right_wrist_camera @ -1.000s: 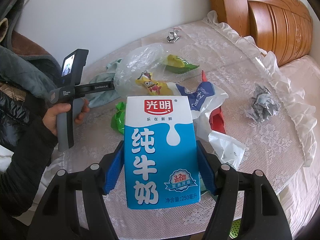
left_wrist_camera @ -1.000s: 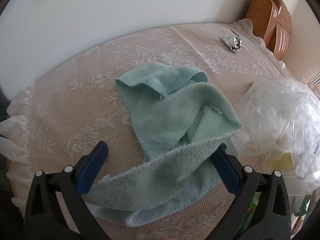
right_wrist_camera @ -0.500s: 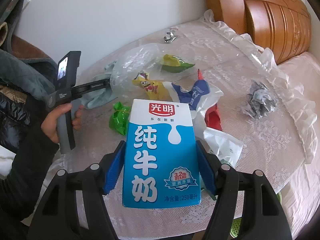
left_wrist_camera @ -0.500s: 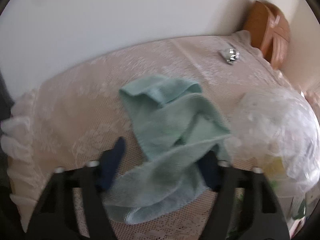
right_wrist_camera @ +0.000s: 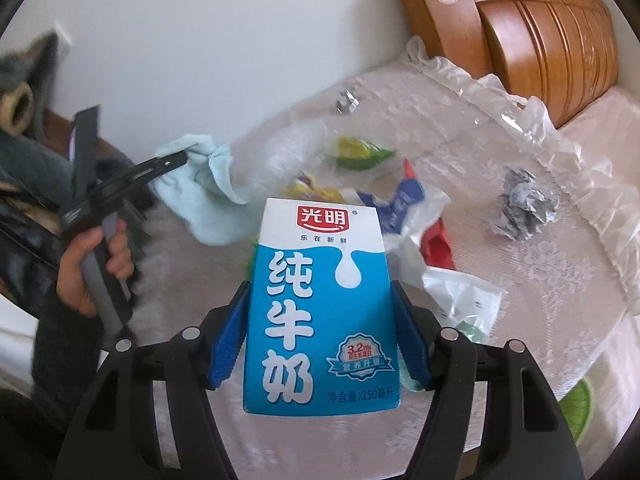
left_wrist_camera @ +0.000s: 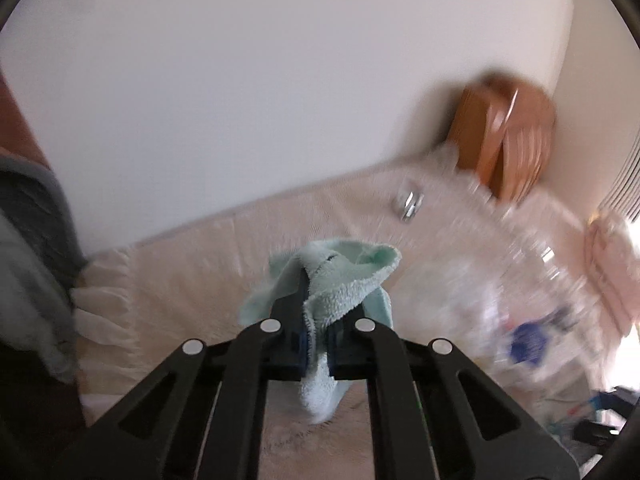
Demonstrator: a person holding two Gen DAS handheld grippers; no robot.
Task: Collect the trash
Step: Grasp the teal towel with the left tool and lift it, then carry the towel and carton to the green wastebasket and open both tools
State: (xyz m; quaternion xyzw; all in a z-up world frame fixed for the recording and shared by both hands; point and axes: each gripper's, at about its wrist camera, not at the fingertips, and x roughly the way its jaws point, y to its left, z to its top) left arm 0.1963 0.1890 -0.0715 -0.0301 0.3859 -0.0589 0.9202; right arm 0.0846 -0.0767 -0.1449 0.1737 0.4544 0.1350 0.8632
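My left gripper [left_wrist_camera: 316,344] is shut on a light green towel [left_wrist_camera: 340,280] and holds it lifted above the lace-covered table [left_wrist_camera: 180,280]; the towel hangs over and between the jaws. In the right wrist view the left gripper [right_wrist_camera: 176,159] holds the same towel [right_wrist_camera: 200,200] at the table's left. My right gripper [right_wrist_camera: 320,344] is shut on a blue and white milk carton [right_wrist_camera: 320,300], upright above the table. A clear plastic bag [right_wrist_camera: 304,148] with wrappers lies behind the carton.
A crumpled grey paper ball [right_wrist_camera: 524,208] lies at the right, a small foil piece [right_wrist_camera: 347,100] at the back, white and red wrappers [right_wrist_camera: 432,248] in the middle. A wooden headboard [right_wrist_camera: 520,28] stands behind the table, and a white wall.
The left gripper closed on the towel and lifted it off the table, pulling back. The right gripper kept its hold on the milk carton and shifted slightly.
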